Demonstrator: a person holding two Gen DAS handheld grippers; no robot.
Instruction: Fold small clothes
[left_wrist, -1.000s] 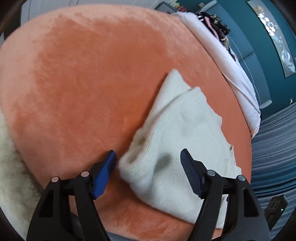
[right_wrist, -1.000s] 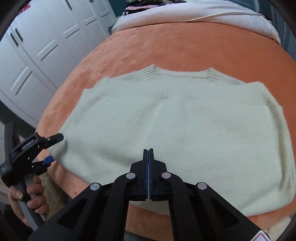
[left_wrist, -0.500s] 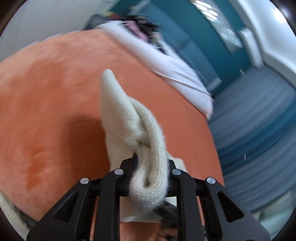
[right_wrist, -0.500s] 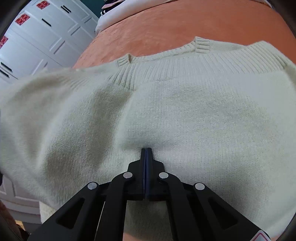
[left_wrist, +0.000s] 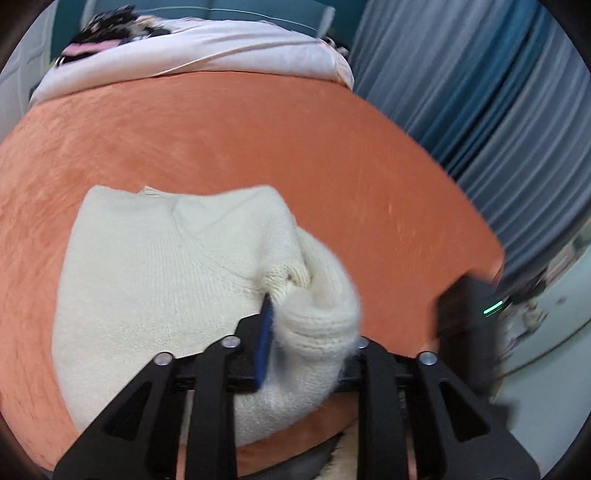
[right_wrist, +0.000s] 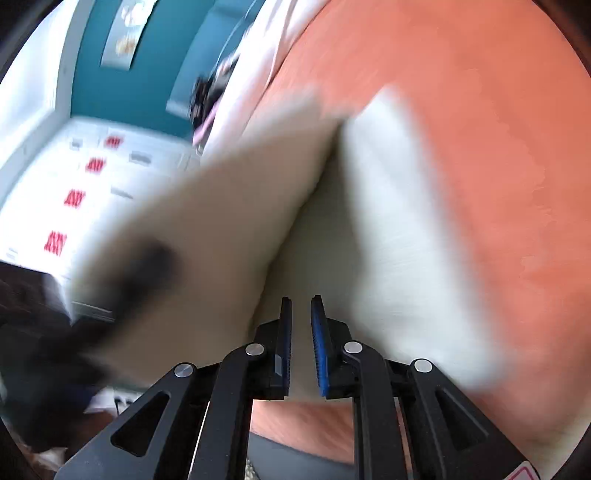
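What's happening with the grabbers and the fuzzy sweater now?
Left gripper: jaws just opening, sweater bunched between them. Right gripper: jaws just opening, nothing held. Sweater's one side folded over on the orange blanket. Nothing in the way.

A home bedroom: an orange-blanketed bed (left_wrist: 258, 122), blue curtains (left_wrist: 480, 92) and white wardrobe doors (right_wrist: 99, 184).
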